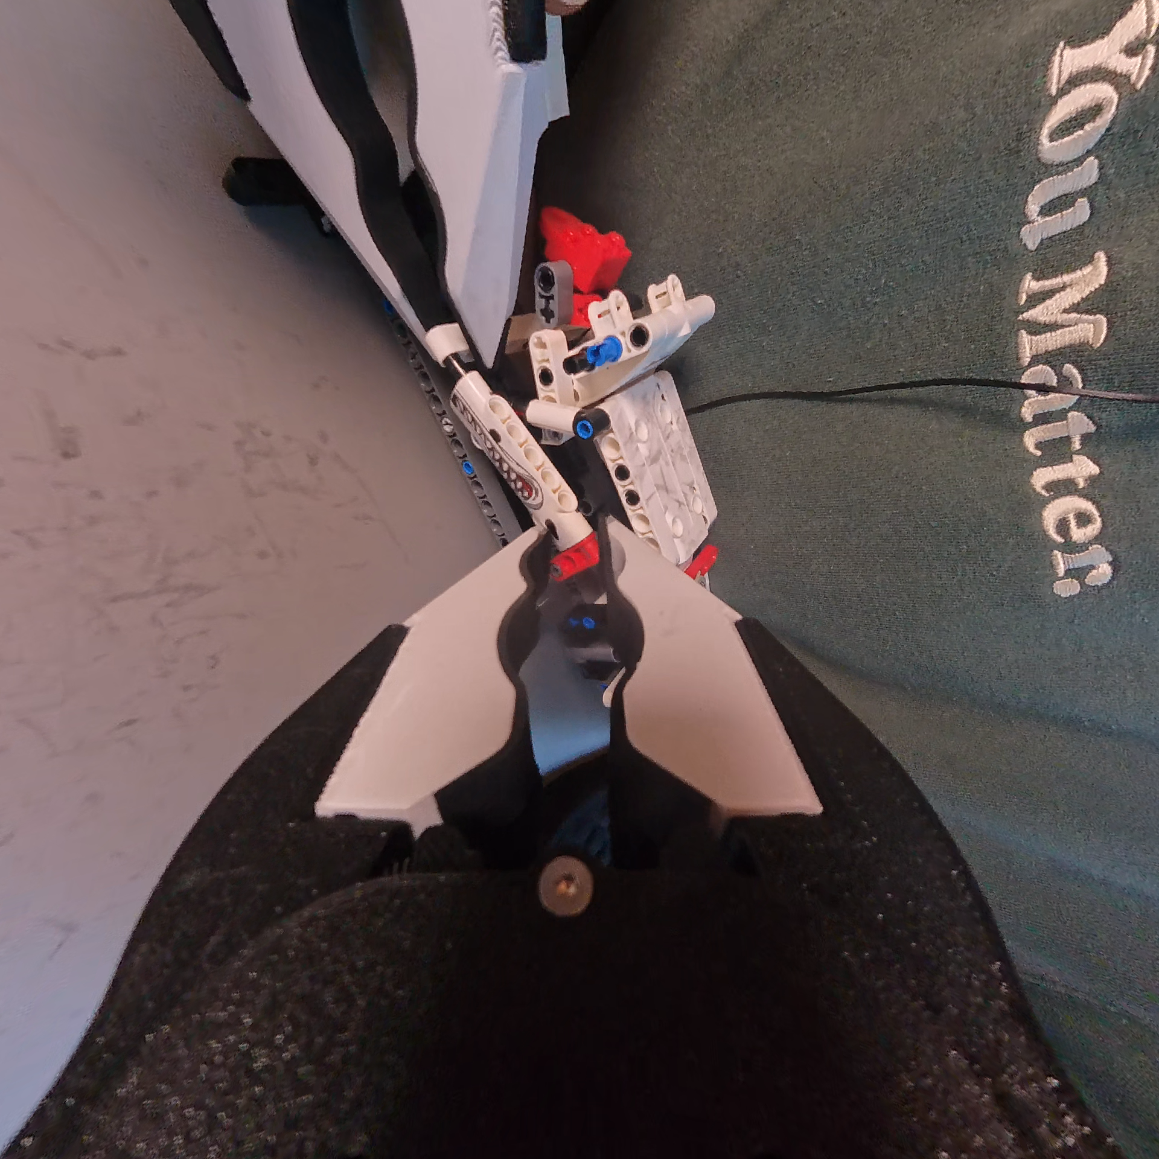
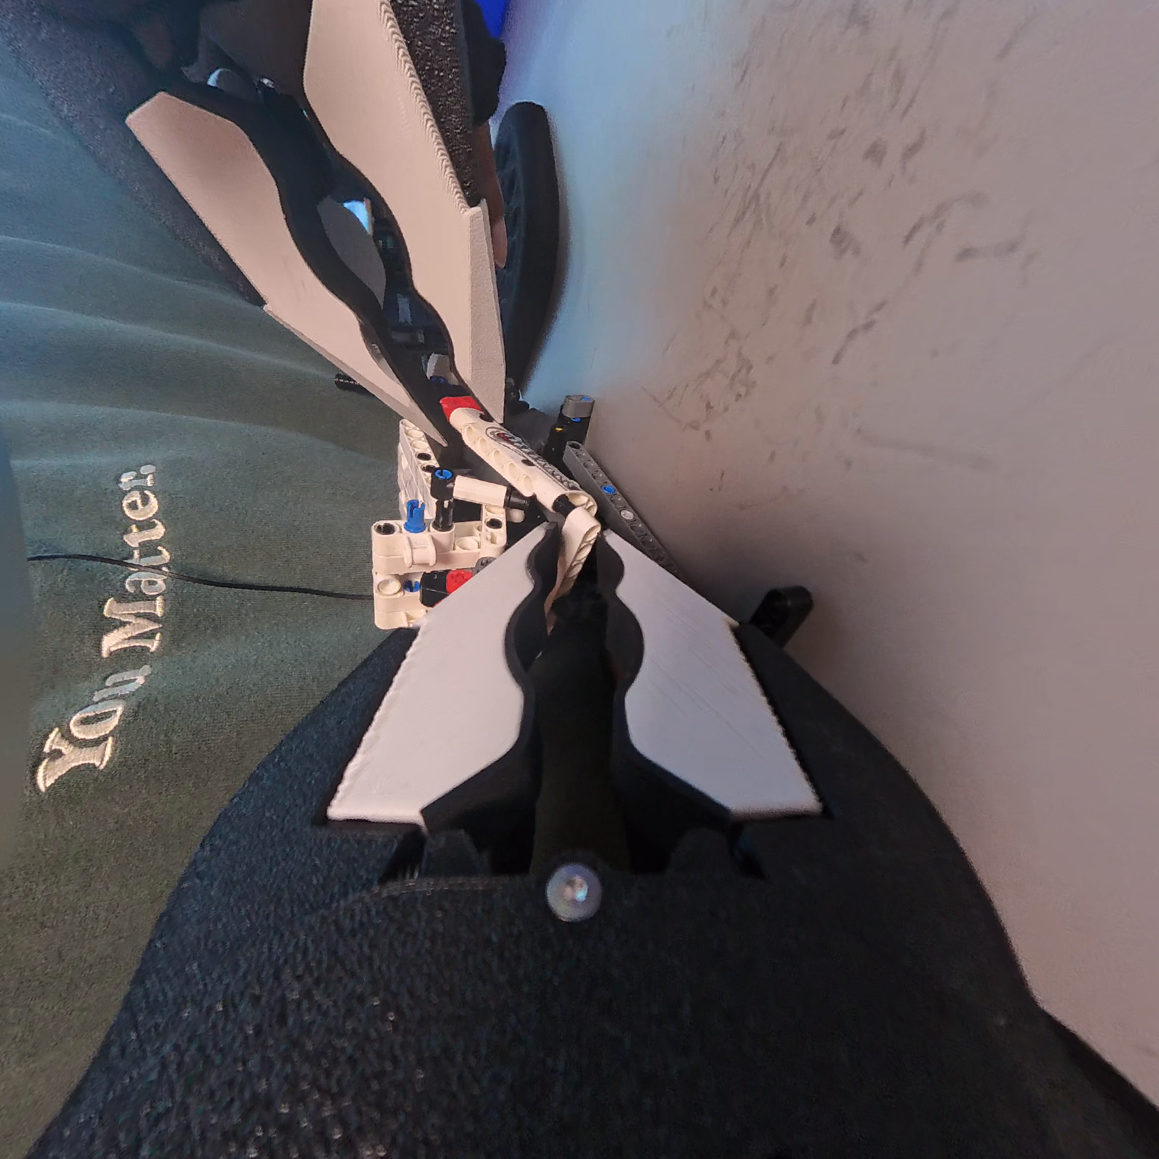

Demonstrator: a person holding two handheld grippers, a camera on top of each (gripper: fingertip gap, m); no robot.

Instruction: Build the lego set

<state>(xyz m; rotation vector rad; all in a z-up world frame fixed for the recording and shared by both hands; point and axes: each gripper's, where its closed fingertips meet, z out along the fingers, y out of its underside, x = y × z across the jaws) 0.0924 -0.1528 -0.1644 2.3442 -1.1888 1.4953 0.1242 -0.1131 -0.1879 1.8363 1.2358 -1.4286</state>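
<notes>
White beam (image 1: pixel 517 455) spans diagonally between tips; left gripper (image 1: pixel 574 552) clamped on its red end (image 1: pixel 577 555); right gripper (image 2: pixel 577 545) clamped on the far end.

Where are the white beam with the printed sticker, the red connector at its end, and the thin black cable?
white beam (image 1: pixel 520 455), left wrist view, mid-length
red connector (image 1: pixel 576 555), left wrist view, its body
black cable (image 1: pixel 878 390), left wrist view, mid-run
</notes>
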